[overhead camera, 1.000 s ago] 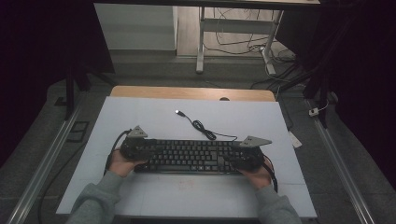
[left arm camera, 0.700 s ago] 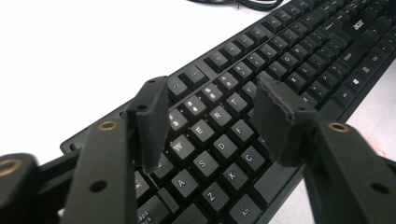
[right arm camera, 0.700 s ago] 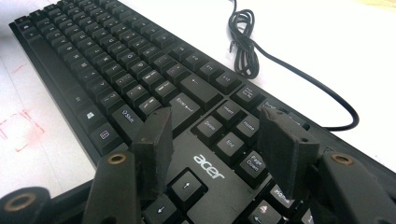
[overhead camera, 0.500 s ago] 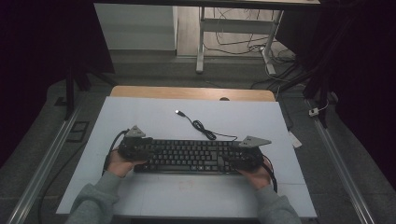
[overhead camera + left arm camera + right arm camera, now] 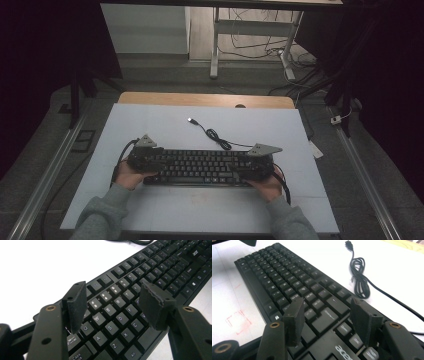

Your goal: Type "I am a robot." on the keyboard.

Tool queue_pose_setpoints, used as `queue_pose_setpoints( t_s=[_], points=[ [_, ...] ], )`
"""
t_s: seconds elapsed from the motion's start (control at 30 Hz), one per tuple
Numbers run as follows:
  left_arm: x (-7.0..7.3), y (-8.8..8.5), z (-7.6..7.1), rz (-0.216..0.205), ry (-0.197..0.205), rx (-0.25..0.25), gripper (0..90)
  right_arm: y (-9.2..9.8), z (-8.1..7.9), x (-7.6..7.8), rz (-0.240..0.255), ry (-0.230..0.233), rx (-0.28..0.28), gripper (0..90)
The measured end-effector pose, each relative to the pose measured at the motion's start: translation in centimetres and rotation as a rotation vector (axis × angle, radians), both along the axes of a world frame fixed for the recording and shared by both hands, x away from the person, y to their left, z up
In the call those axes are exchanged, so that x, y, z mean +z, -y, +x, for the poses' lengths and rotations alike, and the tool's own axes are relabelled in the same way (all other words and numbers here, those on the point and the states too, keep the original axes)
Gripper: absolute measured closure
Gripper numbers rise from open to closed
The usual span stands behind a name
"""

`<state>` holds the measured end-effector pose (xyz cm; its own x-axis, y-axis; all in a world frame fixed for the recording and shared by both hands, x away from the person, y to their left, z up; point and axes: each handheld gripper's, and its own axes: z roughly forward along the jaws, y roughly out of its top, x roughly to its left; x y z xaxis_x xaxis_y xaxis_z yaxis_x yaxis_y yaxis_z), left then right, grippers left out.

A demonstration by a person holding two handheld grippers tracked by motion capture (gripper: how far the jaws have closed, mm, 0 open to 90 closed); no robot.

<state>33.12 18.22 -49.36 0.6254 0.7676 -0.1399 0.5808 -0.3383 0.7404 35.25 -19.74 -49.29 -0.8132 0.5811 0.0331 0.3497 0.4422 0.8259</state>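
A black keyboard [image 5: 200,167] lies flat on the white tabletop [image 5: 165,125], near the person's edge and roughly square to it. Its cable [image 5: 216,136] runs off the back edge in a small coil and ends in a plug [image 5: 190,120] lying free on the white surface farther back.

In the high view the left gripper [image 5: 150,161] sits at the keyboard's left end and the right gripper [image 5: 252,170] at its right end, each carried by a hand in a grey sleeve [image 5: 100,215] coming in from the bottom.

The left gripper view looks along the keys from the left end. The left gripper [image 5: 112,302] has its jaws spread wide above the letter keys, with Q, W, A, S and their neighbours plainly readable between and below the pads. The jaws have just been opening, and the pads press on nothing; they seem to hover just over the key tops rather than touch them, though the angle makes that hard to judge.

The right gripper view looks from the other end, over the brand lettering on the keyboard's frame. The right gripper [image 5: 325,315] is also spread, its pads standing apart above the keys near that end, gripping nothing. Beyond it the coiled cable lies on the tabletop just beside the keyboard's back edge, and faint red marks [image 5: 238,321] show on the white surface in front of the keyboard.
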Motion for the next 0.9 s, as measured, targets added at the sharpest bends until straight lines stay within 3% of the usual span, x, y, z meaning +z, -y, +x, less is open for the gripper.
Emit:
queue_pose_setpoints(
  t_s=[0.53,0.9],
  points=[
    [-0.1,0.2,0.1,0.007,-0.003,-0.004,38.4,-3.1,0.6,0.0,-0.004,-0.020,0.021,50.6],
    [-0.2,0.3,0.1,0.010,-0.005,-0.009,38.0,-5.6,1.6,-0.2,-0.007,-0.071,0.084,77.5]
  ],
)
